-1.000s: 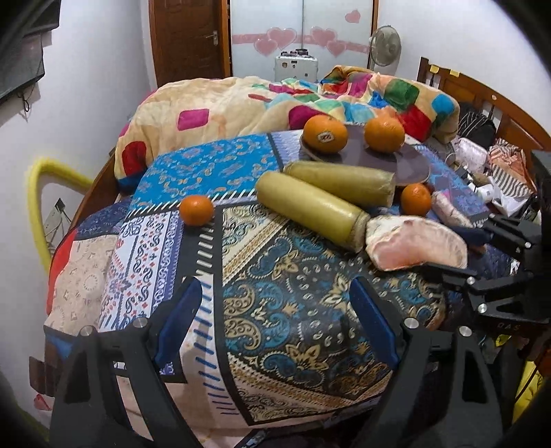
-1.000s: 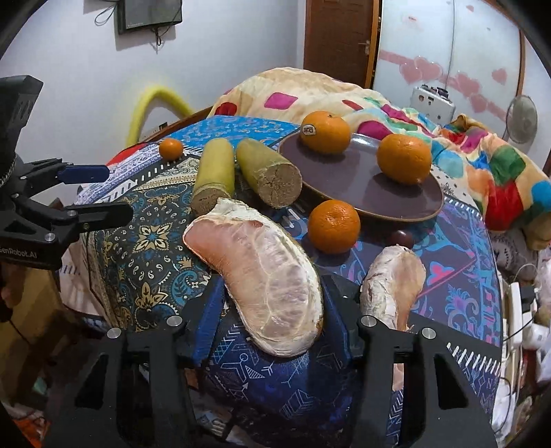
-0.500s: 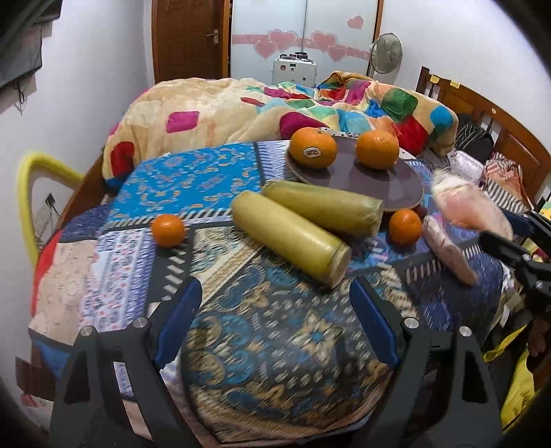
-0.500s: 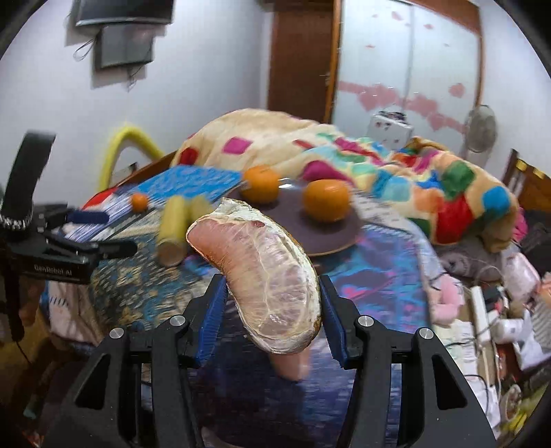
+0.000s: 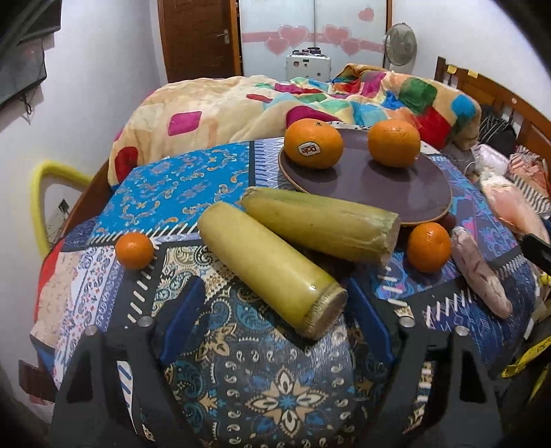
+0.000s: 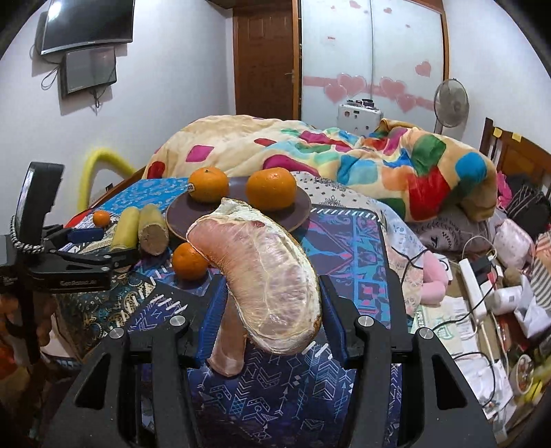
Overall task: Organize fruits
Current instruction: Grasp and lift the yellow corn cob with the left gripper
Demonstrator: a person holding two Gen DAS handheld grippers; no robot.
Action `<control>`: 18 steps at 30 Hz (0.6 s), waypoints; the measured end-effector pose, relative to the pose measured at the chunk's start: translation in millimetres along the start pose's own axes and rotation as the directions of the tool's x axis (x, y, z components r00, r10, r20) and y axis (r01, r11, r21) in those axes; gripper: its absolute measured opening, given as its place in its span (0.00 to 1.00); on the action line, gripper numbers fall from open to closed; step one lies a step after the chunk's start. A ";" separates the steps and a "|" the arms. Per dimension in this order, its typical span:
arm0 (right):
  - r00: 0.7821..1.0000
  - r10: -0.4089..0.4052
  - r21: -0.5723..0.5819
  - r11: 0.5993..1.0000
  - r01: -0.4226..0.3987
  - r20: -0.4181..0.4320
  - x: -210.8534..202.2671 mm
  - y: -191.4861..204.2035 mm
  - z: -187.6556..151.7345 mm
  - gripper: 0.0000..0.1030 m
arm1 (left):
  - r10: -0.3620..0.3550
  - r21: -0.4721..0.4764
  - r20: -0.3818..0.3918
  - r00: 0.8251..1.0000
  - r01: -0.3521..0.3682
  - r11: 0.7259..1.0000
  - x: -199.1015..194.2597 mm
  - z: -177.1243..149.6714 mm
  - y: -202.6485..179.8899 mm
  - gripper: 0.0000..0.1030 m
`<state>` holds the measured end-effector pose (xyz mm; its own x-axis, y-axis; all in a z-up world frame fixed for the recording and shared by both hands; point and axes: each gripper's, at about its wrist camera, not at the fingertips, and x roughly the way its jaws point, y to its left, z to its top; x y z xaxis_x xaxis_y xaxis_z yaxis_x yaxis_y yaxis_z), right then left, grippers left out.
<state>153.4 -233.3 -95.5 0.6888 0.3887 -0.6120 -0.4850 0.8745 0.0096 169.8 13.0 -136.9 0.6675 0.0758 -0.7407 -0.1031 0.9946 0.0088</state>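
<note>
Above the patterned cloth (image 6: pixel 275 396), the right gripper (image 6: pixel 272 306) clamps a pomelo segment (image 6: pixel 268 275); the left gripper (image 5: pixel 275 324) gapes unladen.

Bedroom interior: white walls, brown wooden door (image 6: pixel 263 58), frosted wardrobe panels with pink heart stickers (image 6: pixel 373 51), wall-mounted television (image 6: pixel 87 24), standing fan (image 6: pixel 451 103), wooden headboard (image 5: pixel 496 94), patchwork quilt (image 6: pixel 344 162) heaped on batik bedspread (image 5: pixel 179 179)
</note>
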 end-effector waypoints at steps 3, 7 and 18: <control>1.000 0.010 0.016 1.000 -0.010 -0.002 3.0 -2.4 -1.5 0.48 | -0.035 -0.002 -0.003 0.999 0.035 0.999 -6.8 -5.9 5.8 0.51; 1.000 0.011 0.023 1.000 -0.010 -0.005 4.6 -4.1 -4.9 0.48 | -0.037 0.011 -0.013 0.999 0.037 0.999 -16.2 -14.5 15.5 0.39; 1.000 0.010 0.028 1.000 -0.011 0.006 1.1 -5.1 -2.6 0.48 | -0.062 0.048 -0.066 0.996 0.065 0.997 -47.2 -38.8 48.2 0.33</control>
<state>155.2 -238.1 -98.3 0.6871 0.3995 -0.6068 -0.4767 0.8782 0.0384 104.7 54.7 -127.6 0.6226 0.0090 -0.7825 -0.0240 0.9997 -0.0076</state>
